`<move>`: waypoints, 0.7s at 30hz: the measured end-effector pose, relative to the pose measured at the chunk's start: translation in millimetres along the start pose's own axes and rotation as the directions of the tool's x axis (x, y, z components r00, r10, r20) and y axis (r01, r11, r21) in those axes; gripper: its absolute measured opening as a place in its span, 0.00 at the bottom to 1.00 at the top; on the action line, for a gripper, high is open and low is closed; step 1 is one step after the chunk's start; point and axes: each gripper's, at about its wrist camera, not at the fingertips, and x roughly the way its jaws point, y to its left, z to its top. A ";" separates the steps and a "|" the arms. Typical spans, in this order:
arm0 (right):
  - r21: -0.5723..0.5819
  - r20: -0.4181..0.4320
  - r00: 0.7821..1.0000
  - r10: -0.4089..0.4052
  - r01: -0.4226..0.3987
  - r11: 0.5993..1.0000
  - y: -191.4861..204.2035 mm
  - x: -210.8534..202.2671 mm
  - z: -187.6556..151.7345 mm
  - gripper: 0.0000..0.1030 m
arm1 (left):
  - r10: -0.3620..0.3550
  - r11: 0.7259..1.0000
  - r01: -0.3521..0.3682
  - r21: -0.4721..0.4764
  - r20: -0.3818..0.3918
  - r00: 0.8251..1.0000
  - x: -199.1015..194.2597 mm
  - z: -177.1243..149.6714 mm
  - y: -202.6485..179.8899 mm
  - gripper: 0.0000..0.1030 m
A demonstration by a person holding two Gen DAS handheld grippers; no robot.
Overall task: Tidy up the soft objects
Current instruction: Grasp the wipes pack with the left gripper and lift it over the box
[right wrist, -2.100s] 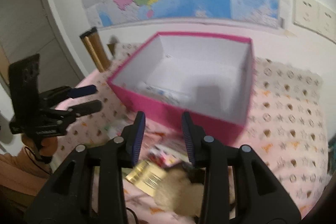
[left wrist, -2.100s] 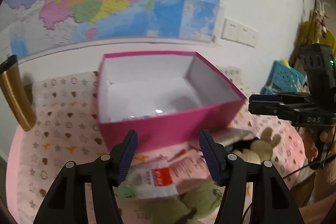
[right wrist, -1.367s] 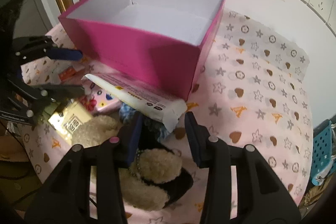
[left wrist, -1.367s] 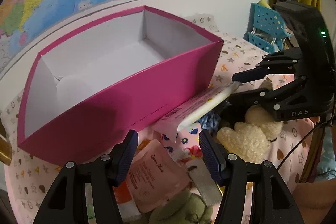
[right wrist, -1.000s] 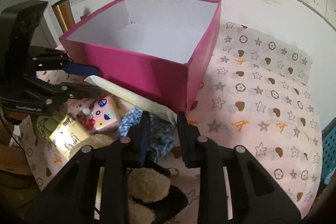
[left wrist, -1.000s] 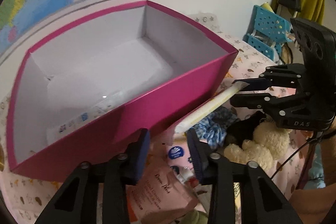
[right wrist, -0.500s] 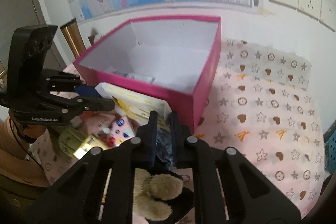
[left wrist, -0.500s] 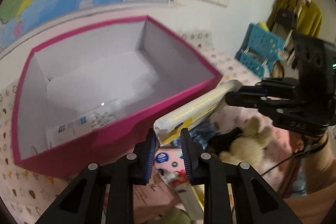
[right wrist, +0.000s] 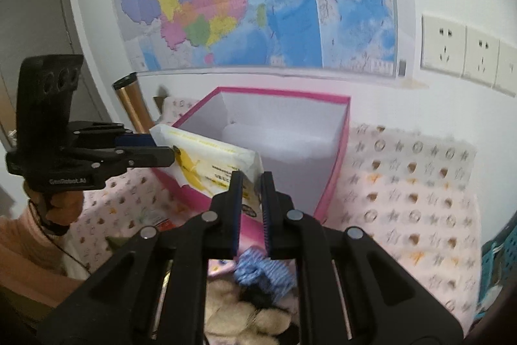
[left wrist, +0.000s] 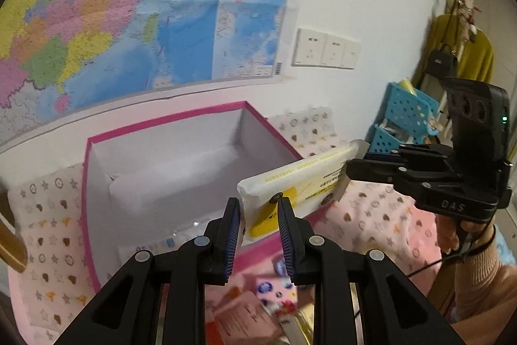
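A long white and yellow soft pack (left wrist: 297, 186) hangs in the air between both grippers, above the near rim of the open pink box (left wrist: 97, 199). My left gripper (left wrist: 258, 209) is shut on one end of the pack. My right gripper (right wrist: 250, 183) is shut on the other end (right wrist: 213, 165). The box (right wrist: 336, 170) has white inner walls and a small packet (left wrist: 155, 244) lying on its floor. The right gripper also shows in the left wrist view (left wrist: 352, 165), and the left gripper in the right wrist view (right wrist: 168, 151).
Below the pack lie pink sachets (left wrist: 245, 316), a blue striped cloth (right wrist: 261, 272) and a beige plush toy (right wrist: 245, 319) on the patterned pink tablecloth (right wrist: 410, 189). A gold flask (right wrist: 131, 105) stands left of the box. A blue basket (left wrist: 400, 118) and wall sockets (right wrist: 465, 54) are at the right.
Both grippers closed on the ends of the soft pack and lifted it from the table in front of the box up to rim height, over the box's near edge.
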 end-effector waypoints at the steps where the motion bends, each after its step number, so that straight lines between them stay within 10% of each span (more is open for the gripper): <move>1: 0.006 -0.005 1.000 0.005 -0.005 1.000 -1.7 4.0 2.6 0.13 | 0.007 1.000 -0.007 -0.006 -0.002 1.000 3.3 3.4 3.0 0.23; 21: 0.139 -0.205 0.974 -0.101 0.131 0.981 -47.1 85.8 2.9 0.18 | -0.001 0.983 -0.052 -0.176 -0.288 0.958 115.7 -3.3 50.9 0.25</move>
